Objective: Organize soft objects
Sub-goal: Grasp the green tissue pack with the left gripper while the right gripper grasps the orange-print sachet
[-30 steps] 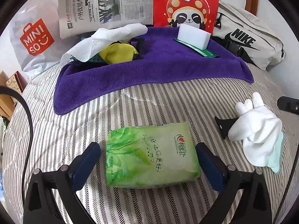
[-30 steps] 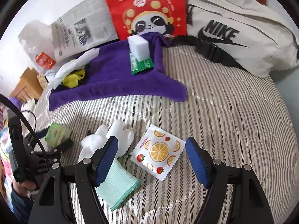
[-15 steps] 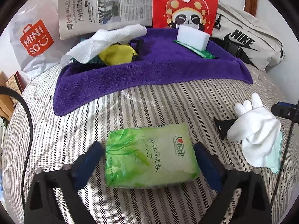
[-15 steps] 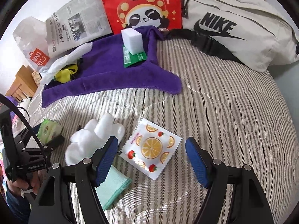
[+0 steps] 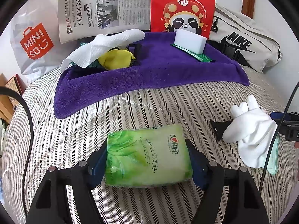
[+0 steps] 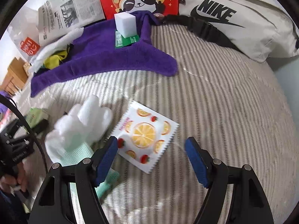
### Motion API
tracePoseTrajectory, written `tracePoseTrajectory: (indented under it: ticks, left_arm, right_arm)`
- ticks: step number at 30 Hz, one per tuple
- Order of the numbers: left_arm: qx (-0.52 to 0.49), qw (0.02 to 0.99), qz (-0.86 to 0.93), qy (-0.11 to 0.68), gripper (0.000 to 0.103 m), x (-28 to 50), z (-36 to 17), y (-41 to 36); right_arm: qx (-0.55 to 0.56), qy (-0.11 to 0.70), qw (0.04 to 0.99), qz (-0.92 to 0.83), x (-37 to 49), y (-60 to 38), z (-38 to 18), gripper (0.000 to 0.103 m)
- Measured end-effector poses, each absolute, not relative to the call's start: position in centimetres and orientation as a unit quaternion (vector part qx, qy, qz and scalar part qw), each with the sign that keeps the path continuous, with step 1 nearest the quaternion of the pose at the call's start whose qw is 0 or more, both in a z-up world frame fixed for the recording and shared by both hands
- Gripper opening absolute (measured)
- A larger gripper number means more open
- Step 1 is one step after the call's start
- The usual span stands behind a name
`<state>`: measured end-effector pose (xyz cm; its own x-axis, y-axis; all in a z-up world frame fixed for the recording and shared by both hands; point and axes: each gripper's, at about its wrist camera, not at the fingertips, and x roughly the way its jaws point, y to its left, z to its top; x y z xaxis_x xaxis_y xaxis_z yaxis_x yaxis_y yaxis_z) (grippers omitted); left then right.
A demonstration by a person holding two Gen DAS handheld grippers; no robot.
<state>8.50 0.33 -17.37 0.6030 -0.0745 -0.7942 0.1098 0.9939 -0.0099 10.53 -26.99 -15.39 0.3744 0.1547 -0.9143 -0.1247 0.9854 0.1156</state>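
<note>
My left gripper (image 5: pixel 148 160) is shut on a green tissue pack (image 5: pixel 147 154) that lies on the striped bed; both blue pads press its sides. My right gripper (image 6: pixel 151 156) is open, its fingers on either side of the near part of an orange-print wipe packet (image 6: pixel 146 135). A white glove (image 6: pixel 80 126) on a mint cloth (image 6: pixel 78 155) lies left of the packet; it also shows in the left wrist view (image 5: pixel 250 132). A purple towel (image 5: pixel 149 71) at the back carries a white sponge (image 5: pixel 189 40), a green sachet (image 5: pixel 196 54), a white paper towel (image 5: pixel 104 46) and a yellow cloth (image 5: pixel 115 59).
Behind the towel stand a newspaper (image 5: pixel 104 9), a red panda bag (image 5: pixel 183 5) and a white Miniso bag (image 5: pixel 35 41). A grey Nike bag (image 6: pixel 233 18) lies at the back right. A black strap end (image 5: pixel 220 127) lies by the glove.
My left gripper has closed from open onto the green tissue pack. My right gripper has moved forward and down so that its fingers now flank the orange-print packet.
</note>
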Motion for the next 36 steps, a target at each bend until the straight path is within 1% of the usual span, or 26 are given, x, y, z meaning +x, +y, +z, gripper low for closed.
tracePoseTrajectory:
  ticks: [3, 7, 10, 11, 12, 13, 14, 15, 16, 17, 18, 19, 20, 25, 26, 29, 36]
  left_arm:
    - [0.020, 0.895, -0.052, 0.442, 0.073, 8.5, -17.4, 0.3]
    - [0.020, 0.895, -0.052, 0.442, 0.073, 8.5, -17.4, 0.3]
    - [0.020, 0.895, -0.052, 0.443, 0.073, 8.5, -17.4, 0.3]
    - [0.019, 0.895, -0.052, 0.443, 0.073, 8.5, -17.4, 0.3]
    - [0.019, 0.895, -0.052, 0.443, 0.073, 8.5, -17.4, 0.3]
    - [0.019, 0.895, -0.052, 0.443, 0.073, 8.5, -17.4, 0.3]
    - [0.019, 0.895, -0.052, 0.443, 0.073, 8.5, -17.4, 0.3]
    - [0.019, 0.895, -0.052, 0.443, 0.073, 8.5, -17.4, 0.3]
    - [0.019, 0.895, -0.052, 0.443, 0.073, 8.5, -17.4, 0.3]
    - [0.019, 0.895, -0.052, 0.443, 0.073, 8.5, -17.4, 0.3]
    - [0.019, 0.895, -0.052, 0.443, 0.073, 8.5, -17.4, 0.3]
    - [0.019, 0.895, -0.052, 0.443, 0.073, 8.5, -17.4, 0.3]
    - [0.019, 0.895, -0.052, 0.443, 0.073, 8.5, -17.4, 0.3]
    - [0.020, 0.895, -0.052, 0.442, 0.074, 8.5, -17.4, 0.3]
    - [0.020, 0.895, -0.052, 0.442, 0.073, 8.5, -17.4, 0.3]
    - [0.021, 0.895, -0.053, 0.442, 0.073, 8.5, -17.4, 0.4]
    - [0.011, 0.891, -0.070, 0.448, 0.072, 8.7, -17.1, 0.9]
  right_arm:
    - [0.013, 0.553, 0.830, 0.076, 10.8, -26.0, -15.7, 0.092]
    - [-0.044, 0.537, 0.840, 0.062, 10.7, -24.0, -16.3, 0.093]
    - [-0.040, 0.521, 0.850, 0.068, 10.5, -23.9, -16.4, 0.092]
    - [-0.041, 0.518, 0.851, 0.071, 10.4, -24.0, -16.4, 0.087]
    - [-0.042, 0.515, 0.853, 0.074, 10.3, -24.0, -16.3, 0.076]
    - [-0.042, 0.511, 0.855, 0.075, 10.2, -24.1, -16.1, 0.071]
    - [-0.042, 0.512, 0.855, 0.075, 10.2, -24.3, -15.9, 0.060]
    - [-0.040, 0.513, 0.854, 0.074, 10.3, -24.5, -15.7, 0.044]
    - [-0.038, 0.514, 0.854, 0.071, 10.3, -24.7, -15.6, 0.040]
    - [-0.027, 0.514, 0.854, 0.074, 10.4, -25.1, -15.3, 0.032]
    - [-0.014, 0.515, 0.854, 0.076, 10.6, -25.6, -15.2, 0.027]
    - [-0.006, 0.516, 0.853, 0.078, 10.7, -25.9, -15.2, 0.027]
    - [0.007, 0.516, 0.852, 0.083, 10.8, -26.3, -15.3, 0.025]
    - [0.014, 0.517, 0.851, 0.087, 10.9, -26.6, -15.3, 0.022]
    - [0.012, 0.518, 0.851, 0.087, 10.9, -26.5, -15.2, 0.017]
    - [0.016, 0.512, 0.853, 0.096, 10.5, -26.3, -14.7, 0.011]
    - [0.061, 0.510, 0.850, 0.117, 10.4, -27.4, -13.9, 0.006]
